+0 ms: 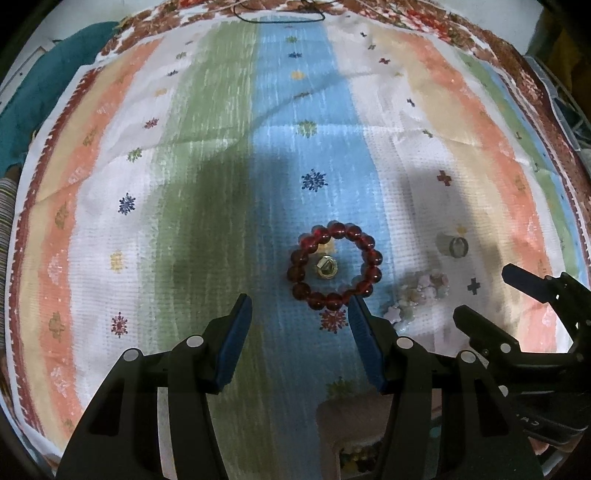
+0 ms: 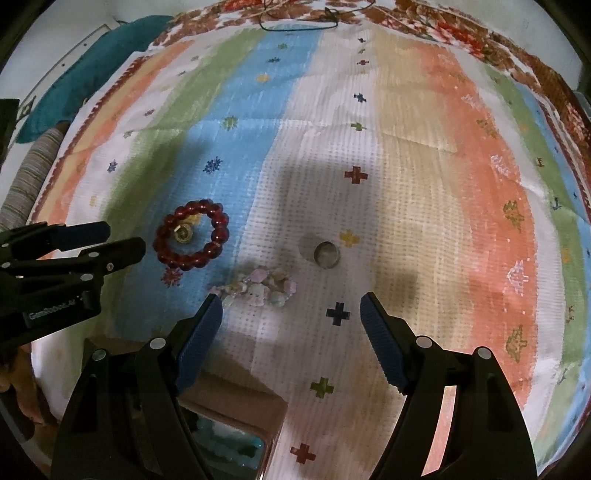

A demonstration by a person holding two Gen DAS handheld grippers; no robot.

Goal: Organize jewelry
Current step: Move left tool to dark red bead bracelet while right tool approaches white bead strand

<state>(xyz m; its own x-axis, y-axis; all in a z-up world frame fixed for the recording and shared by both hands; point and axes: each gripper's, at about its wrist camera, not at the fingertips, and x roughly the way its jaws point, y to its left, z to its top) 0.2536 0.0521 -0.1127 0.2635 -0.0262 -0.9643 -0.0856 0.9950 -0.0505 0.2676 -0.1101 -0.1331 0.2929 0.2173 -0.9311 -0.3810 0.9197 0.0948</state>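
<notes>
A dark red bead bracelet (image 1: 334, 266) lies flat on the blue stripe of the cloth, with a small gold ring (image 1: 325, 267) inside its loop. My left gripper (image 1: 301, 306) hovers open just in front of it, nothing between the fingers. To the right lies a pale pastel bead bracelet (image 2: 258, 288) and beyond it a silver ring (image 2: 327, 254). My right gripper (image 2: 290, 306) stands open over the white stripe, its left fingertip close to the pastel bracelet. The red bracelet (image 2: 192, 234) and the left gripper (image 2: 122, 238) also show in the right wrist view.
A striped cloth (image 1: 207, 155) covers the table. A pink-walled box (image 2: 236, 410) with beads inside sits at the near edge under the grippers. A thin black cord (image 1: 280, 18) lies at the far edge. Teal fabric (image 1: 55, 74) is at the far left.
</notes>
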